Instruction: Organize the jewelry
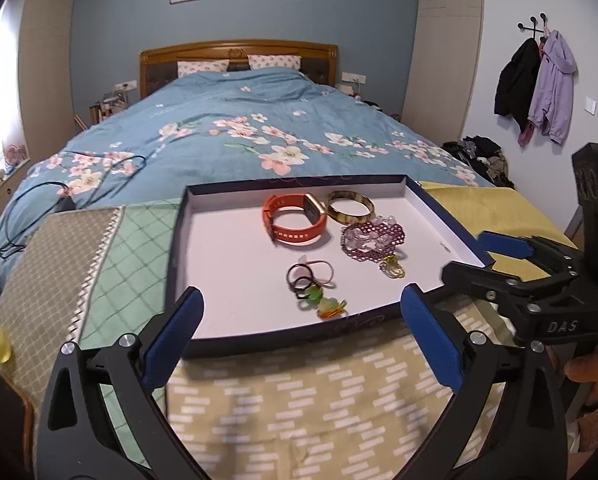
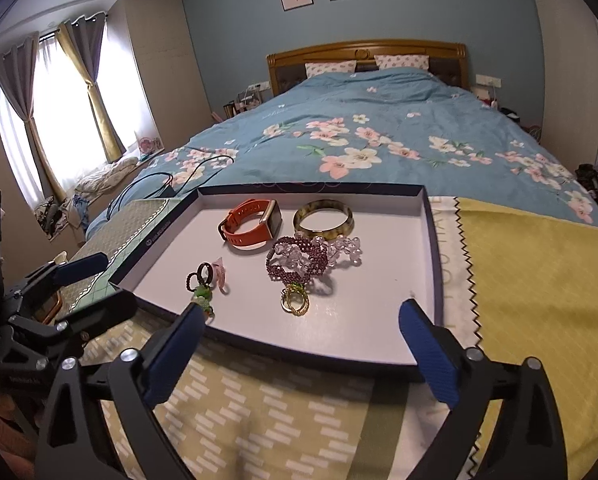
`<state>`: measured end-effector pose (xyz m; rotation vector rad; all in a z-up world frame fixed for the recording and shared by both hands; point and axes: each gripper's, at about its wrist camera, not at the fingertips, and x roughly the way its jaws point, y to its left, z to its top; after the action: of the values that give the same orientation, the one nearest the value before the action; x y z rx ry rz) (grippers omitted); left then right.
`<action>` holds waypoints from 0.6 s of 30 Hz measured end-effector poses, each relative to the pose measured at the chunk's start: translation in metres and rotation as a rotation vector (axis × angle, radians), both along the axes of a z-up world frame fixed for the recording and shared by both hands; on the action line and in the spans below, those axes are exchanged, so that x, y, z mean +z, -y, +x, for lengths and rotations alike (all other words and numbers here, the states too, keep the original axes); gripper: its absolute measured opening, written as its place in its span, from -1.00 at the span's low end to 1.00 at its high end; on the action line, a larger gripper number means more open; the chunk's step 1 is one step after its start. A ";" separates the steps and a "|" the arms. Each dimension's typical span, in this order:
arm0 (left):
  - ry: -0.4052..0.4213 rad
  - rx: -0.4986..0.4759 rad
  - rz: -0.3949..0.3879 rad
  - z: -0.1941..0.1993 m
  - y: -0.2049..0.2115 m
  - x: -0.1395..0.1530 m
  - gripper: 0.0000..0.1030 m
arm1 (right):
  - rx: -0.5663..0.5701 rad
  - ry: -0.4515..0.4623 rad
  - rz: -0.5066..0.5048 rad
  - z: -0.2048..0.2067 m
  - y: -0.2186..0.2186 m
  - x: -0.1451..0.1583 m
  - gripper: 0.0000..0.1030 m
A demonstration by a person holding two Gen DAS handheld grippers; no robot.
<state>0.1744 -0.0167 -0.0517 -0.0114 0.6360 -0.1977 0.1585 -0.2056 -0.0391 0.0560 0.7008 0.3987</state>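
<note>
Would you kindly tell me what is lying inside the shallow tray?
Inside the tray lie an orange watch, a mottled bangle, a purple beaded bracelet overlapping clear beads, gold rings and dark hair ties. What their overlaps cover cannot be seen.

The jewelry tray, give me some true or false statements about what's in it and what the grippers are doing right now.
1. The orange-strapped smartwatch lies inside the shallow dark-rimmed white tray. True.
2. The left gripper is shut on a ring. False: it is open and holds nothing.
3. The mottled brown-green bangle sits beside the watch at the tray's far side. True.
4. The purple beaded bracelet lies on the yellow cloth. False: it is in the tray.
5. The right gripper is open. True.
</note>
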 end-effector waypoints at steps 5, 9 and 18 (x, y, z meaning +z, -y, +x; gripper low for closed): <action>0.058 0.043 -0.005 -0.025 -0.010 0.009 0.89 | -0.017 0.077 -0.024 -0.020 0.001 0.007 0.86; 0.102 0.093 -0.039 -0.046 -0.021 0.014 0.89 | -0.018 0.127 -0.040 -0.035 0.000 0.010 0.86; 0.258 0.161 -0.006 -0.086 -0.025 0.030 0.89 | -0.049 0.270 -0.059 -0.074 -0.003 0.019 0.86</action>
<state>0.0879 0.0087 -0.0213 -0.0423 0.3748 -0.0441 0.0848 -0.2030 -0.0198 -0.0359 0.4433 0.3309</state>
